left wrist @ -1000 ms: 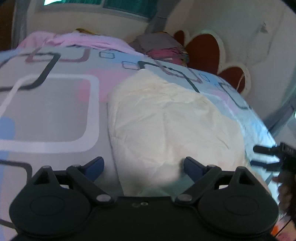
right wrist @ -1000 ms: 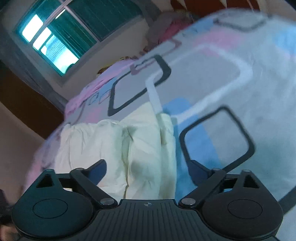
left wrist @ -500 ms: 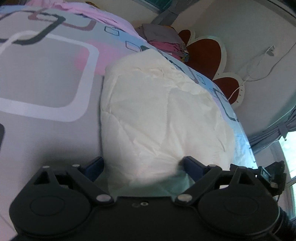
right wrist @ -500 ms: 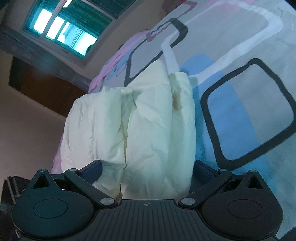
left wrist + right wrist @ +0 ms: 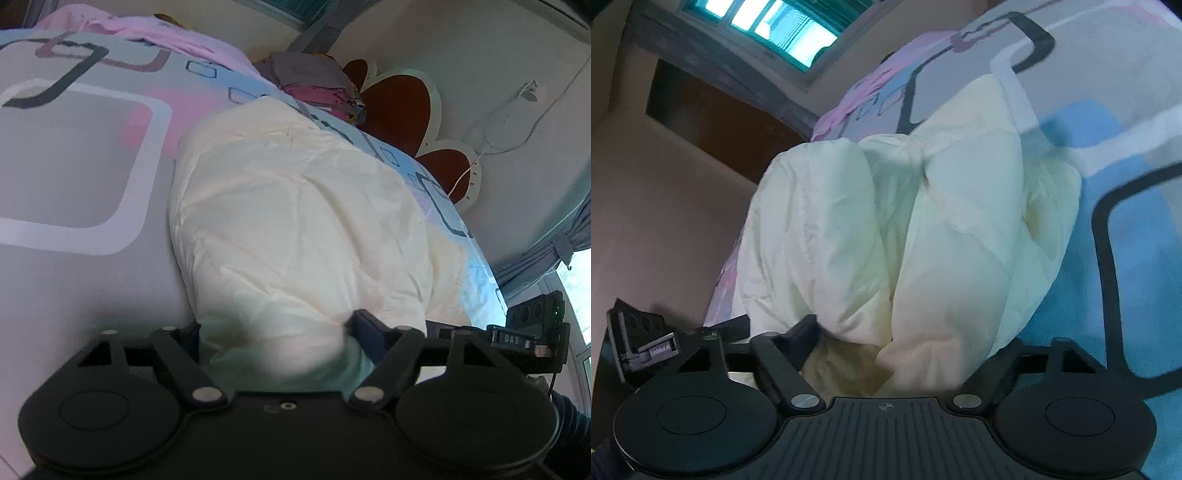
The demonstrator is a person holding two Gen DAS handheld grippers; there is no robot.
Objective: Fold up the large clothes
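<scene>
I had both grippers pushed in against the near end of the jacket (image 5: pixel 295 229), a puffy cream garment lying folded on the patterned bedspread (image 5: pixel 74 177). A second before, the tools sat back from it with their fingers spread over bare cover. By this moment each had closed in until the padding bulged between the fingers.

On the left gripper (image 5: pixel 275 328) the fingers stood apart with the jacket's near edge pressed into the gap. I could not tell from the view whether they had bitten down or only bracketed the fabric.

The right gripper (image 5: pixel 905 339) looked the same: fingers wide, thick rolled folds filling the space between them, grip uncertain. In its view the left tool showed at the near left, so the two flanked the same end of the bundle.

The jacket lay lengthwise away from me, its far end pointing toward the pile of clothes (image 5: pixel 317 85) by the red headboard (image 5: pixel 399 107).

I judged this as the approach finished and the grasp about to be taken, for a last fold or a lift. With such slippery padding, a shallow bite would likely slide off.
</scene>
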